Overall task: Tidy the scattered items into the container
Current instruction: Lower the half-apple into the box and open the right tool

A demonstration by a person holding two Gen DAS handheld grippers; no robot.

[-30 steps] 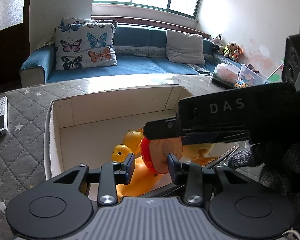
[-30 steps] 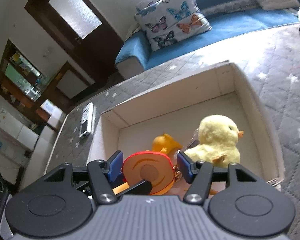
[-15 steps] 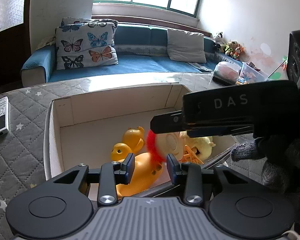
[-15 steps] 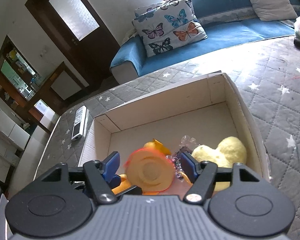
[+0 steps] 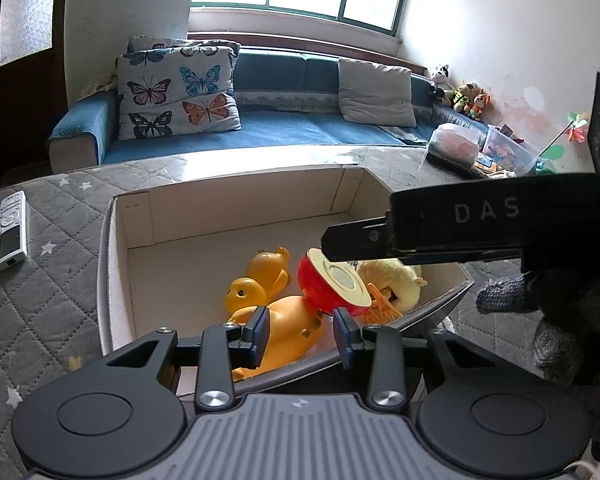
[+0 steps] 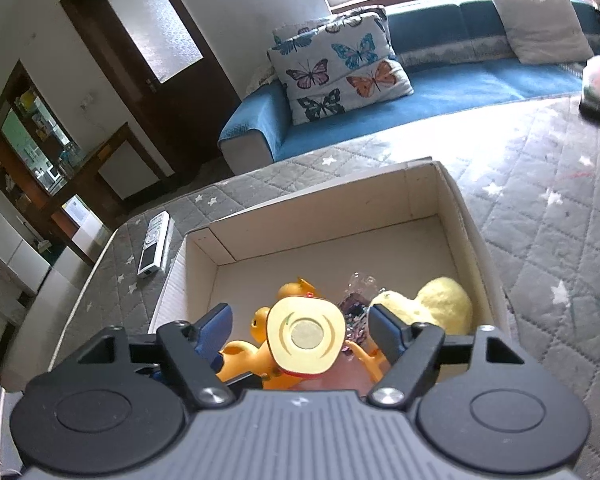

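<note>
So the right gripper [image 6: 300, 334] has just let go of the red toy apple half [image 6: 306, 336]. A second ago its blue pads were clamped on it; now the jaws are opening and both pads stand clear of it, with the toy between them but untouched. It has dropped into the cardboard box [image 6: 420, 184] and sits tilted on top of the orange rubber ducks [image 6: 240, 356], cream cut face with the round metal disc pointing up at the camera.

From the left wrist view you can see the same red toy apple half [image 5: 332, 284] leaning between the orange rubber ducks [image 5: 260, 288] and the yellow plush chick [image 5: 392, 280], down by the near wall of the box [image 5: 236, 208]. The left gripper [image 5: 302, 336] just hovers at the box's near edge, jaws apart with nothing in them, and it hasn't really budged.

Meaning for the task: that's one more item in. The only loose thing I can spot on the grey quilted mat is the remote control [image 5: 10, 230], so I'd guess the tidying is about done.
</note>
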